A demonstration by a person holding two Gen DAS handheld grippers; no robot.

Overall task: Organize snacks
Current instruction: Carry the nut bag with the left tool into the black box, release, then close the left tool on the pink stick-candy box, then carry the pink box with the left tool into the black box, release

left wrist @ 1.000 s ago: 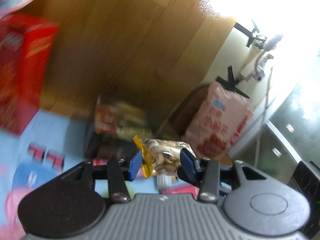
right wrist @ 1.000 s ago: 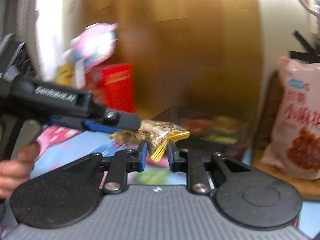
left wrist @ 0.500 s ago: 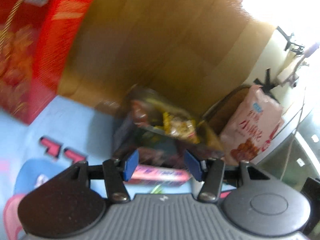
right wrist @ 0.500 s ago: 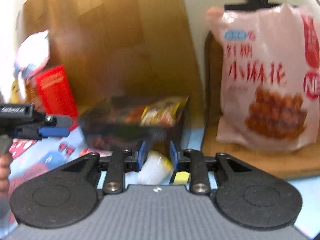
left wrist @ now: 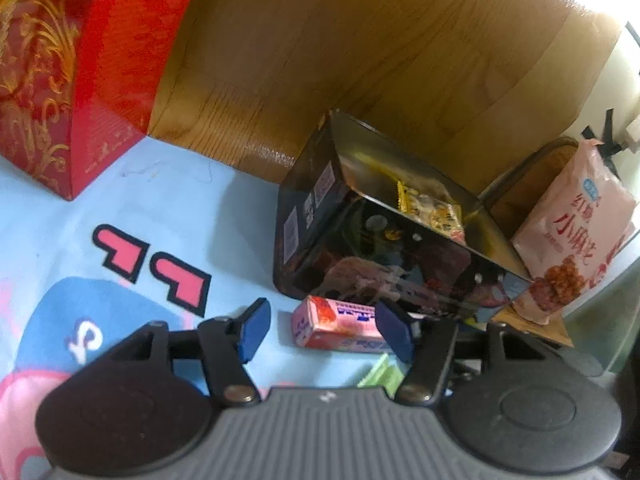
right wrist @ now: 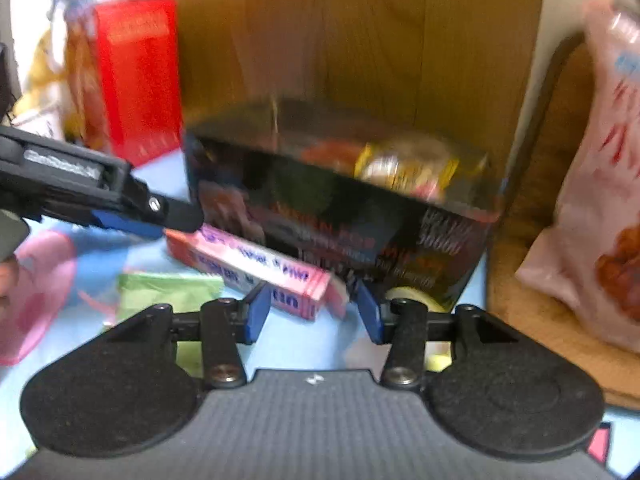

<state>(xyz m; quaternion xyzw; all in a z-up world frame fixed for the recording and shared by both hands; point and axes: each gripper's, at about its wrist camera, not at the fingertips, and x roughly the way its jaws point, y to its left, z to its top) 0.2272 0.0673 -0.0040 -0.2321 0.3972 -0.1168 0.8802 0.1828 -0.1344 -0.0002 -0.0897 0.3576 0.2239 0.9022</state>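
Note:
A black open box stands on the blue mat against the wooden wall; it also shows in the right wrist view. A clear yellow-edged snack pack lies inside it, blurred in the right wrist view. A pink carton lies in front of the box, also in the right wrist view. My left gripper is open and empty, just before the carton. My right gripper is open and empty, near the carton's end. The left gripper's finger reaches in from the left.
A red gift box stands at the left. A pink snack bag leans on a wooden board at the right. A green packet lies on the mat beside the carton.
Both grippers let go of the snack pack, which now lies in the black box. Both jaws have opened and dropped low toward the pink carton.

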